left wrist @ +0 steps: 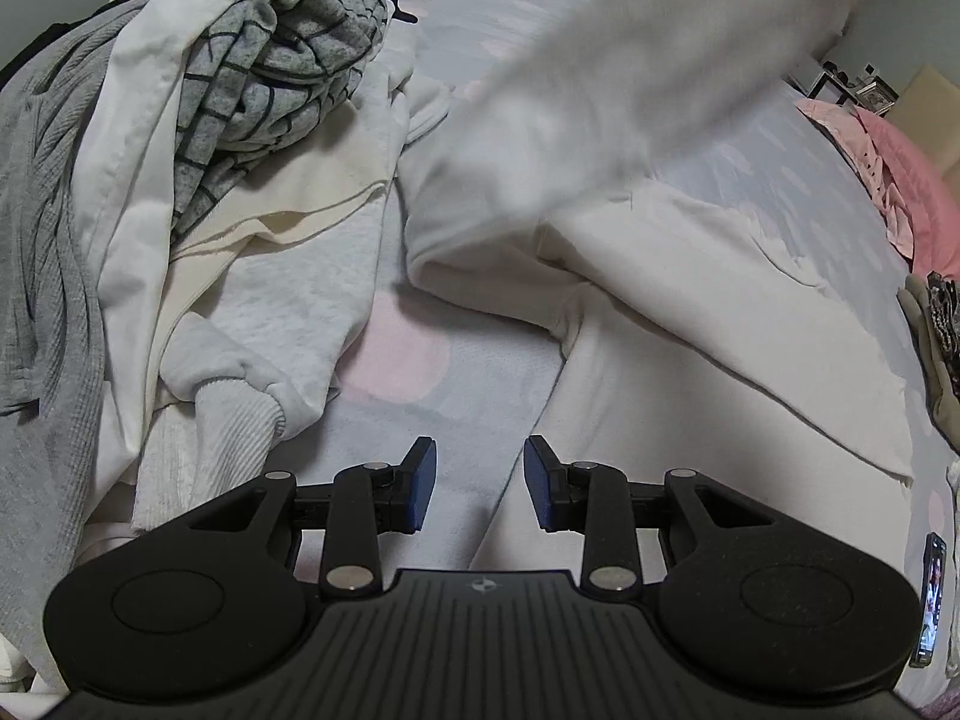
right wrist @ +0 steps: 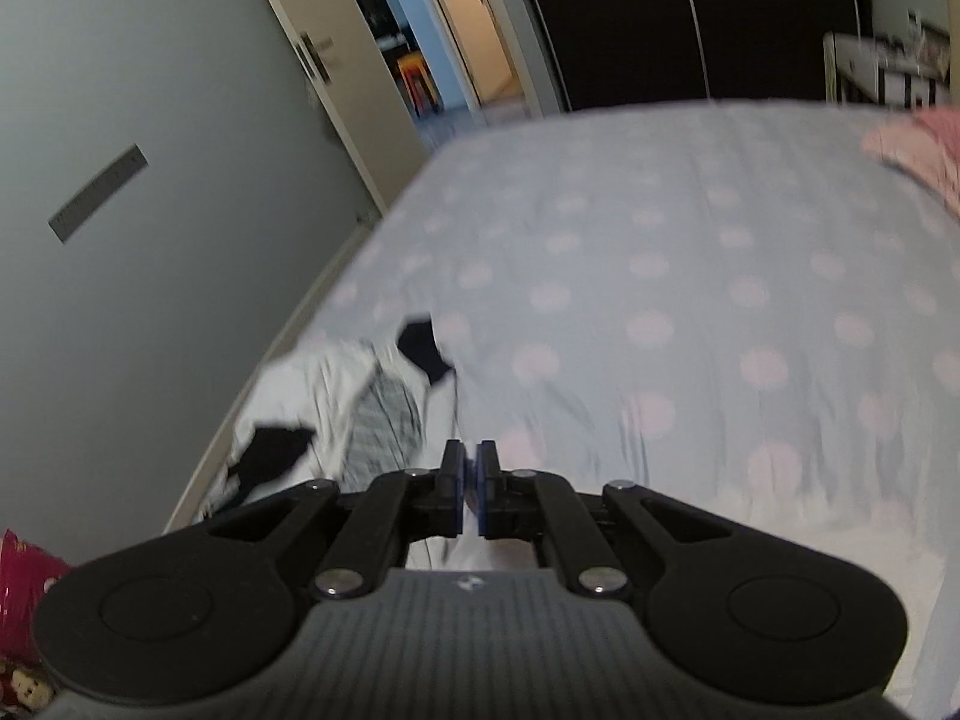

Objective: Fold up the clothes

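A cream white garment (left wrist: pixel 690 312) lies spread on the bed in the left wrist view, one part of it lifted and blurred (left wrist: pixel 660 60) toward the upper right. My left gripper (left wrist: pixel 480 483) is open and empty, low over the garment's near left edge. My right gripper (right wrist: pixel 471 489) is shut on a thin fold of white cloth (right wrist: pixel 480 546) that hangs below its jaws, held high above the bed.
A pile of clothes (left wrist: pixel 198 180), white, grey and grey checked, lies at the left on the bed; it also shows blurred in the right wrist view (right wrist: pixel 360 414). The sheet (right wrist: pixel 660 276) is grey with pink dots. Pink bedding (left wrist: pixel 900 180) lies right. A phone (left wrist: pixel 931 597) lies at the right edge.
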A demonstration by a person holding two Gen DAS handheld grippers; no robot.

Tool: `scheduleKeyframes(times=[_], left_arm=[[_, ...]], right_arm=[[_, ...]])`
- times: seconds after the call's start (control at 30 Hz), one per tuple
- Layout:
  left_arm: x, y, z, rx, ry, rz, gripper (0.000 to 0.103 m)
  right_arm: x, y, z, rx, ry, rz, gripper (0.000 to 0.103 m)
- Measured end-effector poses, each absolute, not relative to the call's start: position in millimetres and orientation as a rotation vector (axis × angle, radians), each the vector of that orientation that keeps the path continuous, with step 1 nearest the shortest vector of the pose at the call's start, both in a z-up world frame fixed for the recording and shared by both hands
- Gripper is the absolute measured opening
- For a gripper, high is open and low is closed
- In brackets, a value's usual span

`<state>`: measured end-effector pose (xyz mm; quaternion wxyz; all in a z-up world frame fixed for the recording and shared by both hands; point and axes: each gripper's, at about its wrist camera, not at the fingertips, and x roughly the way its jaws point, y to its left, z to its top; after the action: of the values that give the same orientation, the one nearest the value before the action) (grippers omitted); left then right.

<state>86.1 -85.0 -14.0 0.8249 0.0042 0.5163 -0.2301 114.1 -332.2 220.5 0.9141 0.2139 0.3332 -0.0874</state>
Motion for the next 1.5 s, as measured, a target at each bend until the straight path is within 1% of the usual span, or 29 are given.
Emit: scheduleKeyframes(times=[0.17, 0.33, 0.47, 0.67, 0.77, 0.9, 1.1, 1.13, 1.17, 1.2, 1.4, 1.5], left_arm=[[88, -82, -18, 0.005, 1.106, -0.485, 0.03], [90, -80, -22, 0.002, 1.119, -0.48, 0.03], [88, -86, -22, 0.013, 1.113, -0.501, 0.03], [86, -105, -21, 0.094, 1.101, -0.554, 0.03], [93, -119, -18, 0.157, 1.067, -0.585, 0.03], [110, -139, -25, 0.217, 1.008, -0.624, 0.03], [119, -171, -43, 0.335, 0.933, -0.682, 0.03], [118, -176, -45, 0.382, 0.917, -0.682, 0.027], [118, -181, -46, 0.414, 0.909, -0.686, 0.009], [117, -185, -47, 0.444, 0.901, -0.691, 0.003], [125, -171, -33, 0.401, 0.862, -0.649, 0.0], [128, -165, -32, 0.373, 0.87, -0.651, 0.0]], right_arm=[[111, -351, 265, 0.399, 0.603, -0.259, 0.004], [83, -392, 274, 0.401, 0.588, -0.351, 0.004], [50, -432, 243, 0.444, 0.625, -0.409, 0.004], [2, -501, 153, 0.589, 0.728, -0.537, 0.004], [-17, -529, 111, 0.675, 0.763, -0.578, 0.004], [-41, -554, 82, 0.771, 0.746, -0.593, 0.004], [-62, -566, 63, 0.836, 0.71, -0.57, 0.005], [-63, -568, 63, 0.844, 0.709, -0.571, 0.005], [-64, -569, 62, 0.853, 0.706, -0.571, 0.005], [-68, -571, 62, 0.863, 0.696, -0.568, 0.005], [-88, -590, 66, 0.876, 0.619, -0.606, 0.004], [-97, -606, 46, 0.902, 0.648, -0.682, 0.004]])
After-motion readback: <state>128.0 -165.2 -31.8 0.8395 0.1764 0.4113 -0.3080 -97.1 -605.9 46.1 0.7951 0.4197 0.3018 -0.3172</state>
